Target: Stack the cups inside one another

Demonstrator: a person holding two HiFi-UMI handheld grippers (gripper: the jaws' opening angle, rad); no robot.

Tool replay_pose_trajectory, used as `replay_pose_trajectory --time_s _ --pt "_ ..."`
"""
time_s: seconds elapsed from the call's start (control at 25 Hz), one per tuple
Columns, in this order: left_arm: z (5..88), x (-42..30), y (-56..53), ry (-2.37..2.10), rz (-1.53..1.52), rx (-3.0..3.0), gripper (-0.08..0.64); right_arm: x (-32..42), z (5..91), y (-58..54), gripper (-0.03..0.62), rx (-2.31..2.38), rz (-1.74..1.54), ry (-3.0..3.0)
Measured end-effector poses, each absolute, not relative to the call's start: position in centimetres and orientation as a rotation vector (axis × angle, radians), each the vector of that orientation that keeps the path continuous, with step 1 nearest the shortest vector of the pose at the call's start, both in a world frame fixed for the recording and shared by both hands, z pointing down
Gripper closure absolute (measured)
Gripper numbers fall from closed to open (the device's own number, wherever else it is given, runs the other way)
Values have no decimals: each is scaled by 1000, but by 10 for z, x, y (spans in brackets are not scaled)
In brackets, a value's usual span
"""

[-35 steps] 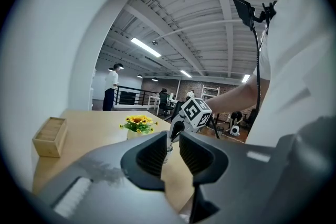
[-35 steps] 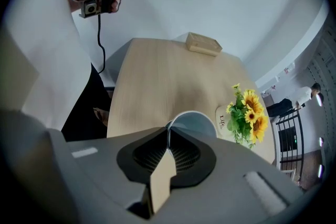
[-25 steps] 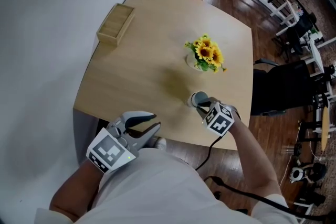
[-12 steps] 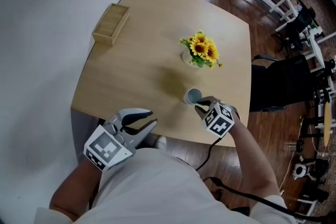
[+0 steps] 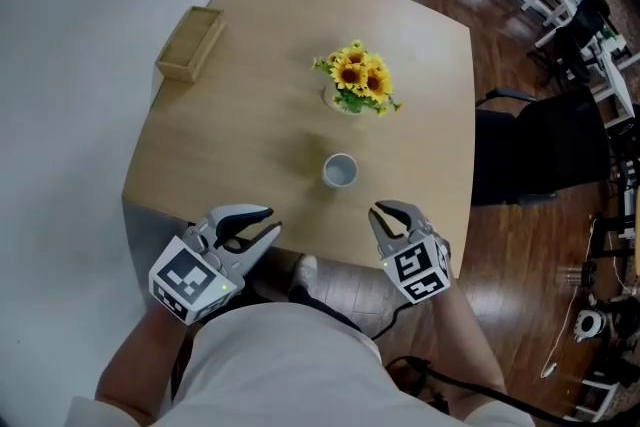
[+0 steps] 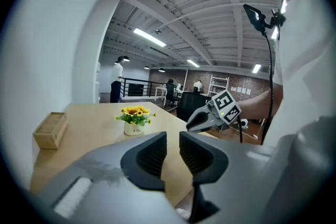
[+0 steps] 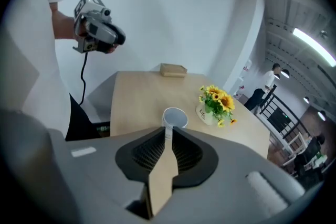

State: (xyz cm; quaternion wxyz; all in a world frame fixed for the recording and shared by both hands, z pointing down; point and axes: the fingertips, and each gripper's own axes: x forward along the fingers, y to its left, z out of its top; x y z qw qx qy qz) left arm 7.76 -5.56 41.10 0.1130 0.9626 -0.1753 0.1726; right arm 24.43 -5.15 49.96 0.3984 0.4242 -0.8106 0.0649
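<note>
A pale cup point(image 5: 340, 171) stands upright and alone on the wooden table point(image 5: 230, 145), mouth up, in front of the flower pot. It also shows in the right gripper view point(image 7: 175, 118), just beyond the jaw tips. My right gripper point(image 5: 386, 214) hangs over the table's near edge, short of the cup and apart from it. Its jaws point(image 7: 169, 132) stand slightly parted with nothing between them. My left gripper point(image 5: 252, 227) is at the near left edge, open and empty point(image 6: 173, 140). I cannot tell whether more cups sit nested inside this one.
A small white pot of sunflowers point(image 5: 352, 82) stands behind the cup. A wooden box point(image 5: 187, 43) lies at the table's far left. A dark chair point(image 5: 535, 155) stands to the right, on the wood floor. A person point(image 6: 116, 79) stands far off by a railing.
My right gripper has let go of the cup and drawn back and up towards me, past the table's near edge. The cup stays standing. My left gripper shifted a little.
</note>
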Motion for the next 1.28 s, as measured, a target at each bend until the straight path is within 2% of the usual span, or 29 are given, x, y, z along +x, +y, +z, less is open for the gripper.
replay_pose_trajectory --time_s 0.32,0.56,1.0,1.28 --pt "394 112 -23 -473 582 2854 492 263 476 30 543 1189 297 -2187" --pt "371 105 6 -346 555 2950 491 259 444 77 500 1449 315 -2143" --pt "347 -50 62 -339 378 2946 491 151 380 162 485 1844 231 -2027" --pt "348 -104 97 -301 354 2965 490 95 367 211 488 1929 241 -1983"
